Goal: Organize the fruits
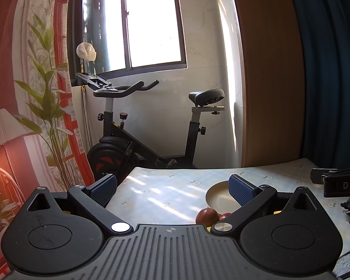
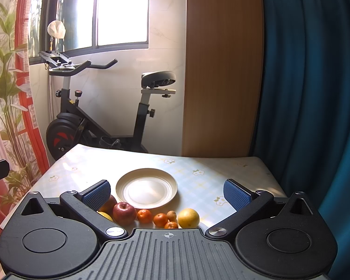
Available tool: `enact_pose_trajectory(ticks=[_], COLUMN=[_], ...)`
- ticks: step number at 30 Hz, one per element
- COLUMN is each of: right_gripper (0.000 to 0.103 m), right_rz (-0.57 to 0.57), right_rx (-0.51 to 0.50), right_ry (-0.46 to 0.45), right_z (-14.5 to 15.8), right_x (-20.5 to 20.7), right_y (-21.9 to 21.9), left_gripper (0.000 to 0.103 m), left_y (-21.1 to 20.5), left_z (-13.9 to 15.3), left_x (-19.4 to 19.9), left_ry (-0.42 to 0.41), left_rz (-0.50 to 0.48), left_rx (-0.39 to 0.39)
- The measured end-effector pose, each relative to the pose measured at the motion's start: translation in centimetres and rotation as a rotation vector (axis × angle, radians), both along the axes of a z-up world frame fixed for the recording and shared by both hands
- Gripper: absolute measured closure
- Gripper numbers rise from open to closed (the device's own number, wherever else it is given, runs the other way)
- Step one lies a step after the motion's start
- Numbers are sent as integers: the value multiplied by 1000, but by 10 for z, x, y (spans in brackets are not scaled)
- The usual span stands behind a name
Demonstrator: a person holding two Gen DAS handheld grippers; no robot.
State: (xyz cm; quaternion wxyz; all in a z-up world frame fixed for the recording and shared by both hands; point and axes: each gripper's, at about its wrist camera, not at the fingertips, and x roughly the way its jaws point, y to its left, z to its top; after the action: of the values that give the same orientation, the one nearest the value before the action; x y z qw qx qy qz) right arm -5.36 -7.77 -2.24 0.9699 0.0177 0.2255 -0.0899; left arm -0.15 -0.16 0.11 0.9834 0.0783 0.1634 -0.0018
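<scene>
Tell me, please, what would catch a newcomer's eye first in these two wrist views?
Probably the row of fruit along the near edge of the table: a red apple, small oranges and a yellow citrus, all just in front of an empty cream plate. Behind the table, a black exercise bike stands under the bright window. Both hand-held grippers, left and right, hang open above the tabletop.

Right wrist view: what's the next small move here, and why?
Probably lower the open right tool onto the red apple. The plate is bare, all the fruit lies on the table in front of it, and neither tool holds anything.
</scene>
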Motion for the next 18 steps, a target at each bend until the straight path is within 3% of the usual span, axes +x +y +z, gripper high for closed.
enact_pose_trajectory(ticks=[18], right_gripper=[0], right_rz=[-2], right_rx=[5], right_ry=[-4], right_z=[0], right_x=[-1], right_y=[-1], left_gripper=[0], left_y=[0], left_z=[-1], left_x=[0], left_ry=[1], left_rz=[2], left_rx=[0])
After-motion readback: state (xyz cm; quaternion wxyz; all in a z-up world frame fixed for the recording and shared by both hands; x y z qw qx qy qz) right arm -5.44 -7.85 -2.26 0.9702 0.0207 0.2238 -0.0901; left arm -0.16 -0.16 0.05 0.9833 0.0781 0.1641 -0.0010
